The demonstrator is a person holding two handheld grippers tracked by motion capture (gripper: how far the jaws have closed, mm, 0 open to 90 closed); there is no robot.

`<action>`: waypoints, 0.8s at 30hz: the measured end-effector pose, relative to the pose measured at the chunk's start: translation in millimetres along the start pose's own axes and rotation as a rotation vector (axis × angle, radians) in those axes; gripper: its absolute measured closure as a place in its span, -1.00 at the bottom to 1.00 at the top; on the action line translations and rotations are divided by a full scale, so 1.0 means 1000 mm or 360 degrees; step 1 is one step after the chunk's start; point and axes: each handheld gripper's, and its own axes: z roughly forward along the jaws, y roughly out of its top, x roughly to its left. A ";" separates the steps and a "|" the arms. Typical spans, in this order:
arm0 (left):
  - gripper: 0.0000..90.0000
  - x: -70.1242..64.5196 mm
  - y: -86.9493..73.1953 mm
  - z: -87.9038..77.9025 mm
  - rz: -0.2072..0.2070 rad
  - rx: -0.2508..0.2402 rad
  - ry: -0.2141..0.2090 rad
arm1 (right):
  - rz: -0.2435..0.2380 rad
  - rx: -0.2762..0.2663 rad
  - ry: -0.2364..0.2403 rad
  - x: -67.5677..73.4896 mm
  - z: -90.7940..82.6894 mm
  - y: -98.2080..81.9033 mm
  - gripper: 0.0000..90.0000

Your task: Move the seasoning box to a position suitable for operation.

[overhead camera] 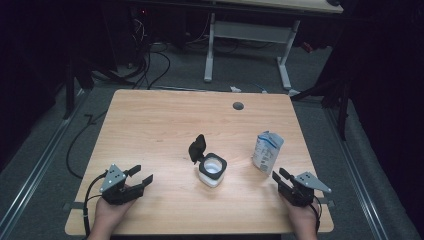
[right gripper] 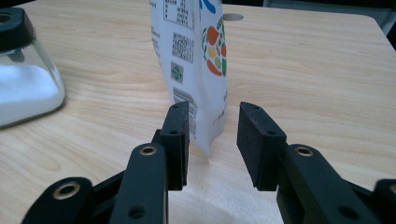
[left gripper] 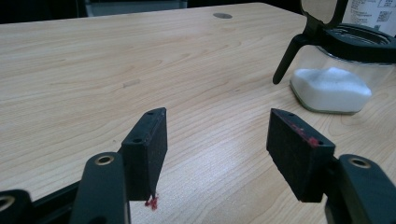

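Observation:
A glass jar (overhead camera: 212, 171) with a black rim and white powder inside stands mid-table, its black lid (overhead camera: 197, 148) flipped up and open. A white printed pouch (overhead camera: 267, 151) stands upright to the jar's right. My left gripper (overhead camera: 141, 174) rests open near the front left, pointing toward the jar (left gripper: 336, 88), with bare table between its jaws (left gripper: 217, 116). My right gripper (overhead camera: 279, 173) is open just in front of the pouch (right gripper: 191, 56). The pouch's lower corner sits in the gap (right gripper: 212, 107) between the pads without touching them. The jar (right gripper: 23, 88) is at the left of the right gripper view.
The wooden table (overhead camera: 160, 125) has a round cable hole (overhead camera: 238, 105) near its far edge. Beyond the table stand a white desk frame (overhead camera: 247, 40) and cables on the grey floor (overhead camera: 150, 65). Both hands sit close to the front edge.

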 end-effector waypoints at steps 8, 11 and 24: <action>-0.14 -0.001 -0.001 0.002 0.0008 0.0016 0.0006 | -0.0024 0.0023 -0.0003 0.007 -0.010 -0.007 0.43; -0.14 -0.002 -0.001 0.003 0.0011 0.0027 0.0004 | -0.0047 0.0030 0.0002 0.013 -0.012 -0.008 0.43; -0.14 -0.007 0.000 0.008 0.0029 0.0056 0.0039 | -0.0056 0.0066 0.0080 0.032 -0.010 -0.011 0.45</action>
